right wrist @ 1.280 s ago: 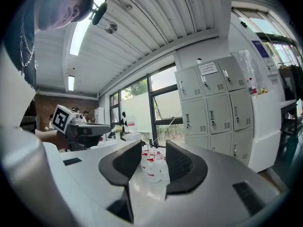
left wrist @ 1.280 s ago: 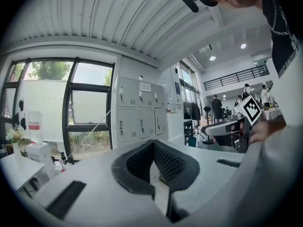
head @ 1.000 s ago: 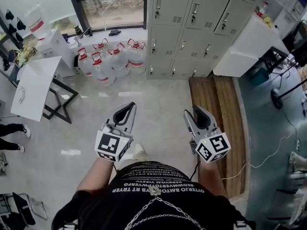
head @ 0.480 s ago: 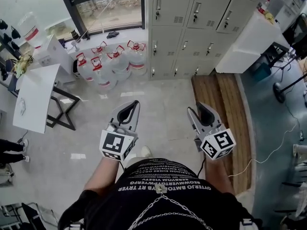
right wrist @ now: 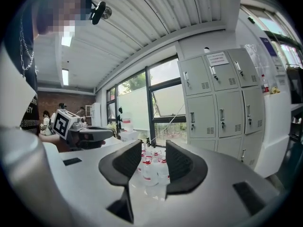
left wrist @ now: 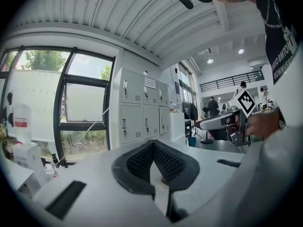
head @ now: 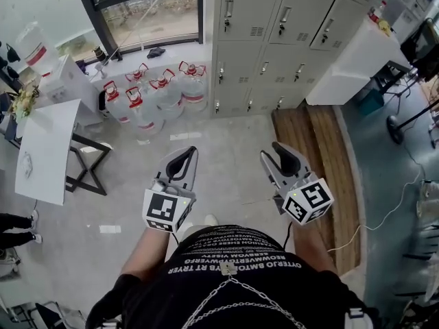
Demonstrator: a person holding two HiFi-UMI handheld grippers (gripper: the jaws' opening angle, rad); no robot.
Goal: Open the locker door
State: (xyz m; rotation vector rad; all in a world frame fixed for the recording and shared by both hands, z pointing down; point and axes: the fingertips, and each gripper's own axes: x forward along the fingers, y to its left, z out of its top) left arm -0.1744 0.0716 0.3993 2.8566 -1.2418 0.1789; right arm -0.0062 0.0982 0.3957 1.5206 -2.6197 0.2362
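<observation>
A bank of grey lockers (head: 274, 40) stands against the far wall with all its doors closed, each with a small handle. It also shows in the left gripper view (left wrist: 142, 110) and the right gripper view (right wrist: 222, 98). Both grippers are held in front of the person's body, well short of the lockers. My left gripper (head: 186, 151) is shut, its pads meeting at the tips (left wrist: 152, 144) with nothing between them. My right gripper (head: 278, 149) is open and holds nothing; floor and bottles show through its gap (right wrist: 153, 148).
Several large water bottles (head: 154, 91) stand on the floor left of the lockers, under a window (head: 147, 12). A white folding table (head: 44, 149) is at the left. A wooden platform (head: 319, 163) runs along the right, beside a white counter (head: 350, 60).
Both grippers stay side by side in front of the body with their jaws unchanged. The head view has shifted slightly, and the lockers sit a little nearer.
</observation>
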